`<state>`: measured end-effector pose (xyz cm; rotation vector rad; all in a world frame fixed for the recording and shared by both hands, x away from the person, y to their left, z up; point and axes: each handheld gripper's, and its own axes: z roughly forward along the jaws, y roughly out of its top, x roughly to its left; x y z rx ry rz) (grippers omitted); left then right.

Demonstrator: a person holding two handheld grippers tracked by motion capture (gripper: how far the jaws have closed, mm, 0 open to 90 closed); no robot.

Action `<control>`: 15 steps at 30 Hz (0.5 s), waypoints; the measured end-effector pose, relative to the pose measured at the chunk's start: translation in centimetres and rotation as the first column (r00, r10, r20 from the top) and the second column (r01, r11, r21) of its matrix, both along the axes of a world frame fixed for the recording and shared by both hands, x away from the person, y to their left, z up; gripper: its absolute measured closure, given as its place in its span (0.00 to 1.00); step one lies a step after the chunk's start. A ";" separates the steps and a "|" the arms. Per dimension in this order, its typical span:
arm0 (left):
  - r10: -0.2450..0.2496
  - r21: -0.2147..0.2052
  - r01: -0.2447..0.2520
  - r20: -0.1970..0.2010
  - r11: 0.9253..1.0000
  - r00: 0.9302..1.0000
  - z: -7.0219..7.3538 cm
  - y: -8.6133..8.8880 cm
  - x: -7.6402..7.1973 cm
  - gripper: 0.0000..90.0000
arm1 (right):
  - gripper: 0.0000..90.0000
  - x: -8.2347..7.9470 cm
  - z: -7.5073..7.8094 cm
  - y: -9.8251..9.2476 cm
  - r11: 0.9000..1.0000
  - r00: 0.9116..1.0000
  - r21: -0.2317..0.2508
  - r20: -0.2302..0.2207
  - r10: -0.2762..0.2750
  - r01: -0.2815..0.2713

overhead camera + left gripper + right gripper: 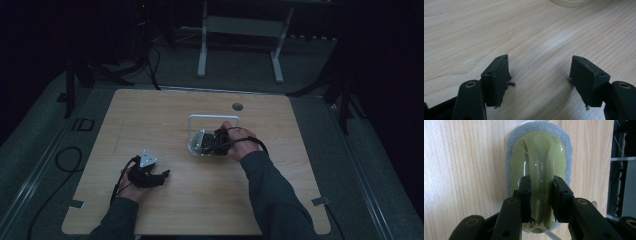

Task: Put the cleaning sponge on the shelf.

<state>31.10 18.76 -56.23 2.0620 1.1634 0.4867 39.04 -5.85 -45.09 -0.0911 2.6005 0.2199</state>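
Observation:
A pale yellow-green plastic scrubber point(539, 152) with a grey sponge rim lies on the wooden table point(165, 115). My right gripper point(541, 180) is shut on its arched handle, one black pad on each side. From above, the right gripper point(205, 142) and the hand cover most of the scrubber point(192, 148) near the table's middle. My left gripper point(161, 175) rests low at the front left, away from the scrubber. In its own view the left gripper point(540, 60) stands open over bare wood, with nothing between the jaws.
A white wire frame point(213, 118) stands just behind the right hand. A round cable hole point(237, 106) sits near the table's far edge. A pale rounded edge point(570, 2) shows at the top of the left gripper view. Cables lie on the floor to the left point(67, 160).

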 end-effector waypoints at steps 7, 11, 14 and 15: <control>0.000 0.000 0.000 0.000 1.000 1.000 0.0 0.0 0.0 0.36 | 0.80 0.3 -0.3 0.0 1.000 1.000 0.003 0.004 0.005 -0.005; 0.000 0.000 0.000 0.000 1.000 1.000 0.0 0.0 0.0 0.36 | 0.80 0.3 -0.5 0.1 1.000 1.000 -0.002 0.001 0.001 -0.001; 0.000 0.000 0.000 0.000 1.000 1.000 0.0 0.0 0.0 0.36 | 0.80 0.4 -0.7 0.3 1.000 1.000 -0.007 0.001 -0.002 0.002; 0.000 0.000 0.000 0.000 1.000 1.000 0.0 0.0 0.0 0.36 | 0.80 0.5 -0.7 0.3 1.000 1.000 -0.010 0.001 0.006 -0.006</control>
